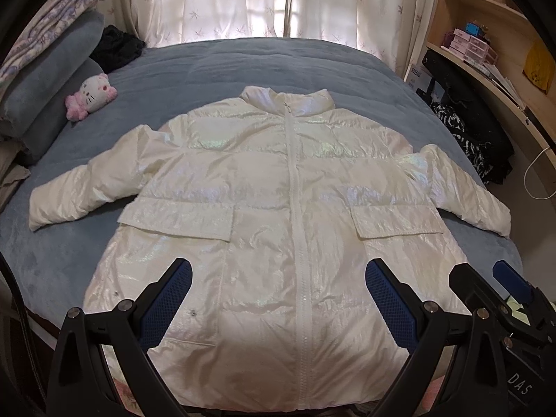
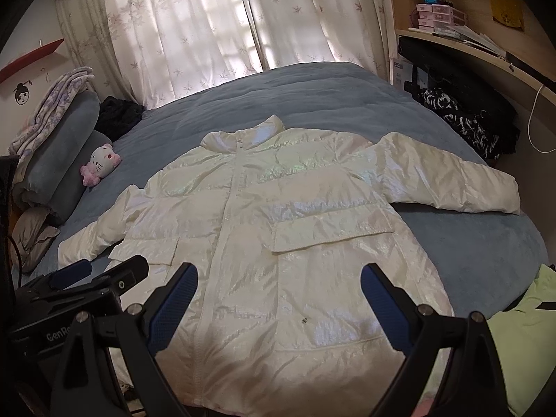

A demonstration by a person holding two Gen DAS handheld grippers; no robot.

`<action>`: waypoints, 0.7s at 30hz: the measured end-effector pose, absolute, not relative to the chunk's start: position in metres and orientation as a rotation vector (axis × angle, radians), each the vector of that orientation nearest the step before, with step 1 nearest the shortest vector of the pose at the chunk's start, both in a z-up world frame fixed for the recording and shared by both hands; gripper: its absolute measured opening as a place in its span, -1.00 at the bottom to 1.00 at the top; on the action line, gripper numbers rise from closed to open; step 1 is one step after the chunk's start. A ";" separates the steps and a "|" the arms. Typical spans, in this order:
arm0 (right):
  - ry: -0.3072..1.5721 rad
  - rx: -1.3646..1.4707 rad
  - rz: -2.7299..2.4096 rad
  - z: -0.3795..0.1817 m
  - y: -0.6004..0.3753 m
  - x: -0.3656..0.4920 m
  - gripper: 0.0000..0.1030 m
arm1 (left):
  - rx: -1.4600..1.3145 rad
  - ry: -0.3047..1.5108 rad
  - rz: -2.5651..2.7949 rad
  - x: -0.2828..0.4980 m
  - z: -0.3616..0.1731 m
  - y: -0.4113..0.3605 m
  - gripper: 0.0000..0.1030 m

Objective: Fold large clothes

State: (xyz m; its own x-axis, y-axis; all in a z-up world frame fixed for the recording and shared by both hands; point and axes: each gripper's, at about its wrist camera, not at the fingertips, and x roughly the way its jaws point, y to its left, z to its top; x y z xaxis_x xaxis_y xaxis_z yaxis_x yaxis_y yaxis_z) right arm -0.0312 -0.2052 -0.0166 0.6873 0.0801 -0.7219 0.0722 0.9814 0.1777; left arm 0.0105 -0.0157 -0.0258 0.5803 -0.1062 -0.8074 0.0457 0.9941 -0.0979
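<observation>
White puffer jacket [image 1: 278, 215] [image 2: 278, 243]: lies spread flat on the bed [image 1: 243, 66] [image 2: 312, 97], front side up, zipped closed, collar toward the curtains [image 1: 243, 0] [image 2: 208, 17], hem at the near edge of the bed. Both sleeves are extended outward to either side; two flap pockets show on the front panels.

Left gripper [image 1: 278, 292]: jaws released, spread wide, nothing between them. They hang over the lower front of the jacket, straddling the zip line near the hem. Whether the pads touch the fabric cannot be told. In the right wrist view this gripper [image 2: 100, 271] appears at lower left, over the jacket's hem corner beside the sleeve.

Right gripper [image 2: 278, 292]: jaws likewise released and wide apart, holding nothing, positioned over the lower front panel on the side of the nearer flap pocket. In the left wrist view it [image 1: 486, 278] sits at lower right, just beside the left gripper, at the jacket's hem edge.

Surroundings: blue-grey pillows [image 1: 45, 80] [image 2: 59, 146] stacked at the left, with a pink and white plush cat [image 1: 92, 95] [image 2: 100, 163] against them and a dark garment [image 1: 118, 47] [image 2: 118, 114] behind. Wooden shelves [image 1: 486, 17] [image 2: 469, 34] stand at the right. A pale green cloth [image 2: 524, 340] lies at the bed's near right corner.
</observation>
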 end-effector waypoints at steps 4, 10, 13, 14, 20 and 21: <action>0.815 0.206 0.001 -0.017 -0.209 -0.032 0.87 | -0.085 0.969 -0.109 0.012 -0.030 -0.020 0.92; 0.812 0.220 -0.004 -0.018 -0.219 -0.034 0.87 | -0.057 0.990 -0.128 0.012 -0.033 -0.034 0.92; 0.812 0.227 -0.004 -0.019 -0.224 -0.034 0.87 | -0.059 0.994 -0.134 0.012 -0.034 -0.038 0.92; 0.811 0.228 -0.004 -0.019 -0.225 -0.034 0.87 | -0.057 0.994 -0.135 0.013 -0.034 -0.039 0.92; 0.803 0.234 -0.006 -0.019 -0.235 -0.034 0.87 | -0.033 0.972 -0.139 0.015 -0.029 -0.051 0.92; 0.801 0.232 -0.008 -0.019 -0.237 -0.033 0.87 | -0.027 0.967 -0.142 0.016 -0.028 -0.055 0.92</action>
